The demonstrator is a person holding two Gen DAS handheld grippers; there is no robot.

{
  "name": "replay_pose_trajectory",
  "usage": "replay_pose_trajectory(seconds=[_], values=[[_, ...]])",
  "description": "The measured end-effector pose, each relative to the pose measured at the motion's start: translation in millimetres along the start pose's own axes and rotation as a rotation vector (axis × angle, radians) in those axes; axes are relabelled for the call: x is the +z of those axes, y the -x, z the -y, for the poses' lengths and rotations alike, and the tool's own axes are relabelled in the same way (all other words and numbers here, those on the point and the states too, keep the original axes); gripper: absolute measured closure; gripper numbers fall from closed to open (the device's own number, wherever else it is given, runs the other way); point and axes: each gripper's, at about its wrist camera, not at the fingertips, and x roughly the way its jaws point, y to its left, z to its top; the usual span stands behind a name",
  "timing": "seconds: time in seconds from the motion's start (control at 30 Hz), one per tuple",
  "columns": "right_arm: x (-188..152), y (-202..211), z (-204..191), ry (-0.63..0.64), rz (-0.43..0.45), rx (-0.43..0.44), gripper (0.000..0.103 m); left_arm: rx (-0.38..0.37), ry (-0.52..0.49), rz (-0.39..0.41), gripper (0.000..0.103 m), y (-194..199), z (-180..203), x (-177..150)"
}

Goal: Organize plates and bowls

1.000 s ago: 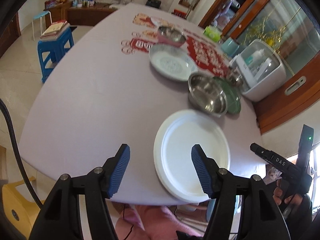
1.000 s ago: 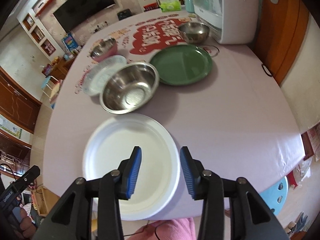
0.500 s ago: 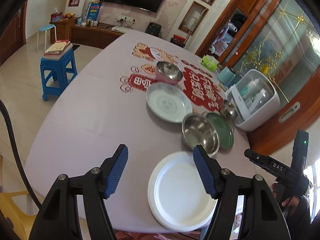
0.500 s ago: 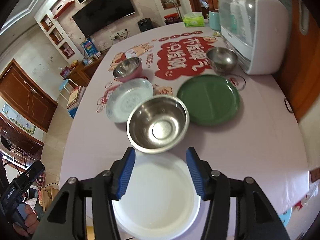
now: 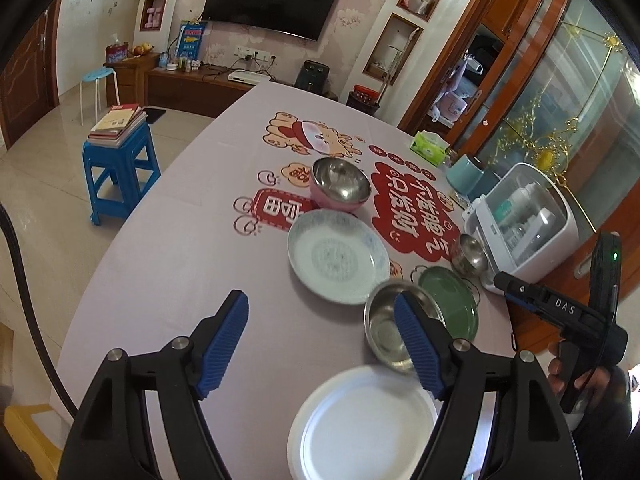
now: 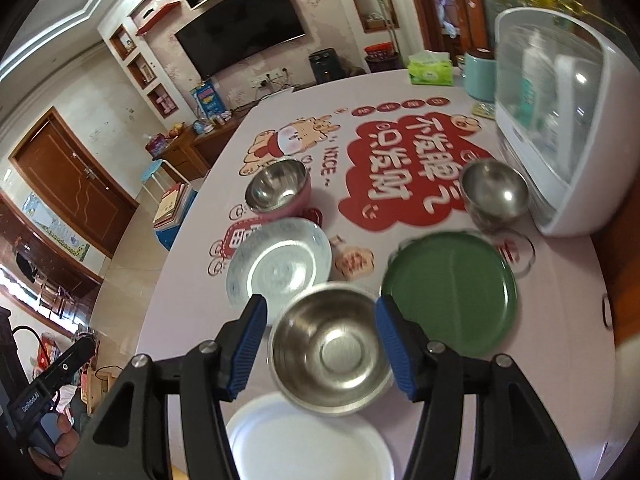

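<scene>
Although the white plate (image 6: 308,440) nearest the table edge is cut off by the frame and partly masked by gripper arms, the steel bowl (image 6: 330,346) behind it shows empty, touching the green plate (image 6: 448,292) (rims blurred). Both the right gripper (image 6: 320,346) and left gripper (image 5: 320,344) have just been opening, holding nothing. Bare tablecloth (image 5: 180,240) lies open leftward.
</scene>
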Motion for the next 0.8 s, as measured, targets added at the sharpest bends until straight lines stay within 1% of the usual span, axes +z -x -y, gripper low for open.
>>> replay_pose_trajectory(seconds=[0.1,0.27,0.4,0.5,0.6,0.7,0.8], values=[[19.3,-15.7,2.8,0.017,-0.010,0.021,0.038,0.012,0.003,-0.005,0.028,-13.2,3.6,12.1],[40.9,-43.0,8.3,0.034,-0.040,0.059,0.037,0.034,0.018,-0.017,0.028,-38.0,8.8,25.5],[49.2,-67.1,16.4,0.020,-0.074,0.088,0.036,0.051,0.036,-0.034,0.028,-61.5,9.9,33.3],[51.8,-86.7,24.5,-0.005,-0.113,0.137,0.036,0.063,0.044,-0.062,0.028,-79.4,9.0,36.6],[51.2,-103.9,28.0,-0.021,-0.160,0.145,0.036,0.081,0.064,-0.089,0.028,-98.4,7.5,37.9],[52.6,-119.2,31.1,-0.030,-0.196,0.176,0.036,0.087,0.083,-0.115,0.028,-115.8,6.1,37.6],[54.9,-135.2,35.7,-0.047,-0.224,0.167,0.036,0.102,0.098,-0.138,0.028,-133.9,3.9,36.3]])
